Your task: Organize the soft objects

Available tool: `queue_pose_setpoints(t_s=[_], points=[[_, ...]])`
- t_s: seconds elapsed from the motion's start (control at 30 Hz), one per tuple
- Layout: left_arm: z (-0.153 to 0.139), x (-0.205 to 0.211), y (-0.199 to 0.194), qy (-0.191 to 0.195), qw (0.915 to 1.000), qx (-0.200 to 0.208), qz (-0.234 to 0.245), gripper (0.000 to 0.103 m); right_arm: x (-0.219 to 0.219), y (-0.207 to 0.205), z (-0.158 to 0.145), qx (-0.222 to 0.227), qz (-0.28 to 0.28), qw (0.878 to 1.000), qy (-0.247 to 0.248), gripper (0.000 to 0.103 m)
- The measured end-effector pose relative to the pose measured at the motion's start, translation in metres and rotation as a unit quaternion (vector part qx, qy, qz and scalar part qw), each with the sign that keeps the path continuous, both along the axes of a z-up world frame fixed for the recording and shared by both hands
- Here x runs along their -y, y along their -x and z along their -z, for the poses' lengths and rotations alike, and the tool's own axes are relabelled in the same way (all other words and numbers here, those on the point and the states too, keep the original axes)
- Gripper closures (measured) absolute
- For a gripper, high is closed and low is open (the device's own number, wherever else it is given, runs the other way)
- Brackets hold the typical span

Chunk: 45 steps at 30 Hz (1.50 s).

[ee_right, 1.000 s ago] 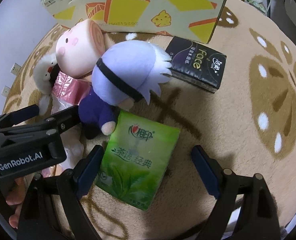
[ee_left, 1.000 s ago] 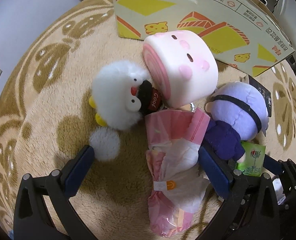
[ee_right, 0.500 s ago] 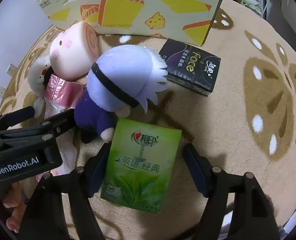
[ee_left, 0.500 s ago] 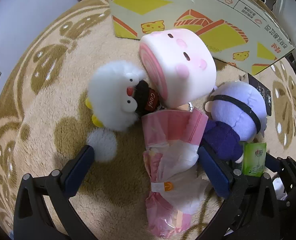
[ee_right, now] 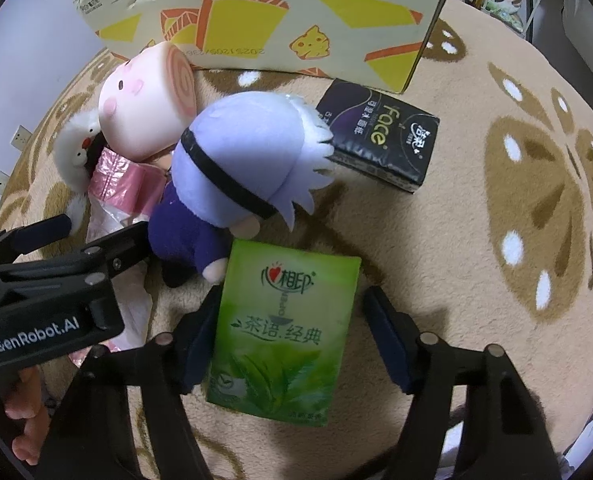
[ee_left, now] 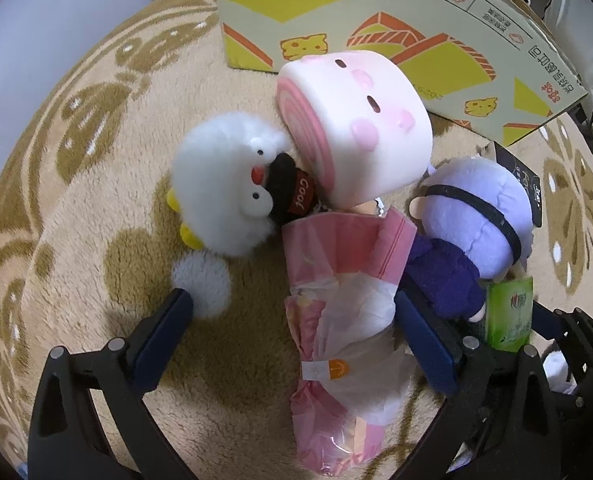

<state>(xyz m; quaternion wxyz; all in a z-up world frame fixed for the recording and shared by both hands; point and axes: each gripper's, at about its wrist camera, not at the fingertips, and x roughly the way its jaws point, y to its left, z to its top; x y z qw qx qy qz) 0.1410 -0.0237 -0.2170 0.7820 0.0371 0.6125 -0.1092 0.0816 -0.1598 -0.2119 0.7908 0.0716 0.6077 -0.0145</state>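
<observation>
Fluffy beige rug (ee_right: 436, 240), brown motifs. Right gripper (ee_right: 288, 344) jaws closing around flat glossy green tissue pack (ee_right: 284, 332) near the purple-haired plush doll (ee_right: 236, 168); far-side pad not touching. Left gripper (ee_left: 292, 340) jaws released, straddling crinkly pink plastic bag (ee_left: 344, 300). Black pack (ee_right: 380, 136) reads "face".

Mounted on each tool, angled steeply down, close over the rug (ee_left: 76, 208). Shared between views: purple doll (ee_left: 476, 216) (left view's right edge), green tissue pack (ee_right: 284, 328), far box (ee_right: 280, 12).
</observation>
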Motion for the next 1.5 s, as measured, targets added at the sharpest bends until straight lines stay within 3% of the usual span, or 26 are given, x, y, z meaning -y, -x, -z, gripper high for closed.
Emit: queue_pose_setpoints(t_s=[0.13,0.27,0.43,0.5,0.7,0.87,1.03,1.5], points=[[0.002,0.004,0.005,-0.014,0.9998,0.005,0.014,0.014,0.010,0.004,-0.005,0.005,0.014,1.000,-0.003,0.047],[0.004,0.012,0.012,-0.051,0.9979,0.018,0.035,0.028,0.014,0.007,-0.008,0.007,0.014,1.000,-0.004,0.047],[-0.001,0.018,0.022,-0.063,0.9961,0.030,0.055,0.057,0.018,0.011,-0.011,0.011,0.017,1.000,-0.001,0.047],[-0.002,0.019,0.026,-0.069,0.9954,0.033,0.057,0.062,0.021,0.012,-0.013,0.011,0.025,1.000,-0.003,0.047],[-0.005,0.014,0.032,-0.061,0.9969,0.007,0.049,0.061,0.034,0.018,-0.017,0.008,0.044,0.999,-0.013,0.047],[-0.016,0.005,0.040,-0.071,0.9959,0.010,0.056,0.064,0.040,0.017,-0.025,0.029,0.050,0.998,-0.011,0.047],[-0.035,0.002,0.046,-0.058,0.9963,0.043,0.048,0.084,0.044,0.020,-0.047,0.071,0.058,0.996,-0.009,0.048],[-0.104,0.003,0.056,-0.059,0.9837,0.167,0.029,0.088,0.043,0.035,-0.088,0.170,0.056,0.984,0.013,0.048]])
